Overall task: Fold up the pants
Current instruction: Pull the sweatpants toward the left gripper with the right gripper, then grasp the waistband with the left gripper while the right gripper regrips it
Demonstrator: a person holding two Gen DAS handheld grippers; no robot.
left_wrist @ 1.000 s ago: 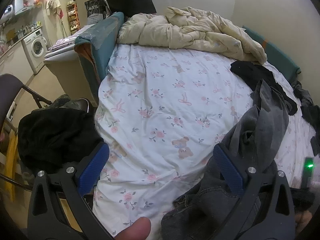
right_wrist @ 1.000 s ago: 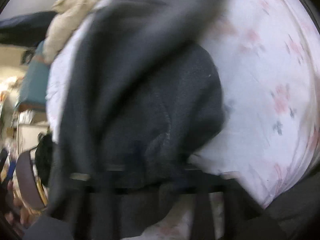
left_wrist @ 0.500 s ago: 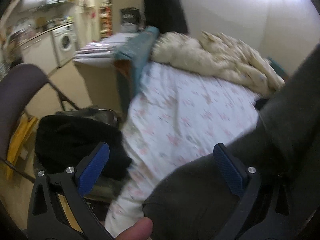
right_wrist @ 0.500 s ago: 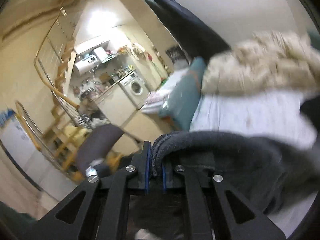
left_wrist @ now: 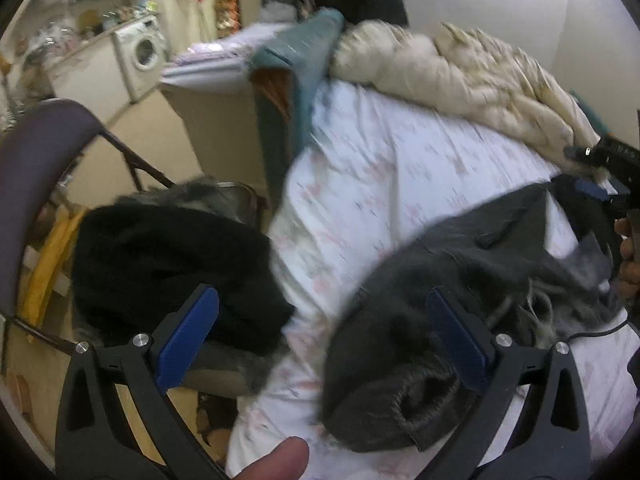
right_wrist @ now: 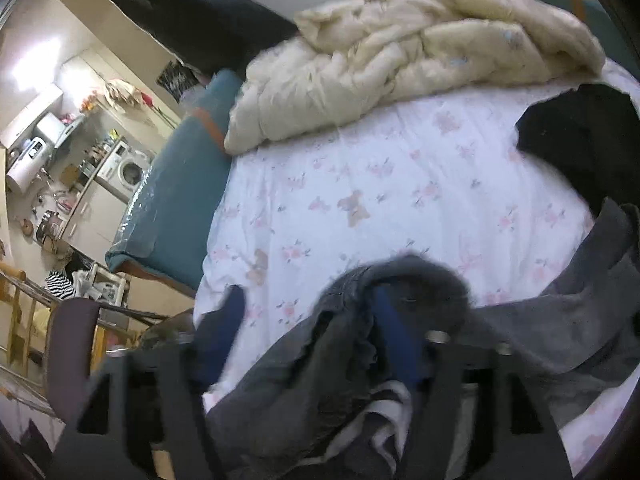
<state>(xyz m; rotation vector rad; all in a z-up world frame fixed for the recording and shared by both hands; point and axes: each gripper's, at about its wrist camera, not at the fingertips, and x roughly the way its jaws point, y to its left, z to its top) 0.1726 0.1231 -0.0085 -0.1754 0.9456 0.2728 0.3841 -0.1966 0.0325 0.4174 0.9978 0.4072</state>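
Dark grey pants [left_wrist: 460,264] lie crumpled across the flowered bed sheet [left_wrist: 360,168]. One bunched end [left_wrist: 384,380] rests between the blue pads of my left gripper [left_wrist: 324,334], which is open and pressing nothing. In the right wrist view the pants [right_wrist: 560,320] trail off to the right. My right gripper [right_wrist: 310,336] is blurred and its jaws are opening. A fold of the grey cloth [right_wrist: 416,276] drapes over its right finger [right_wrist: 396,344], no longer pinched. A hand [left_wrist: 628,248] shows at the right edge of the left wrist view.
A cream duvet [right_wrist: 420,52] is heaped at the head of the bed. A black garment [right_wrist: 580,140] lies on the bed's right side. Left of the bed stands a chair [left_wrist: 36,168] with dark clothes [left_wrist: 168,268] piled on it, beside a teal panel [right_wrist: 180,196].
The right gripper was shut on the pants' edge half a second ago; now its jaws stand apart. The pants have been dragged across the bed toward the left gripper.
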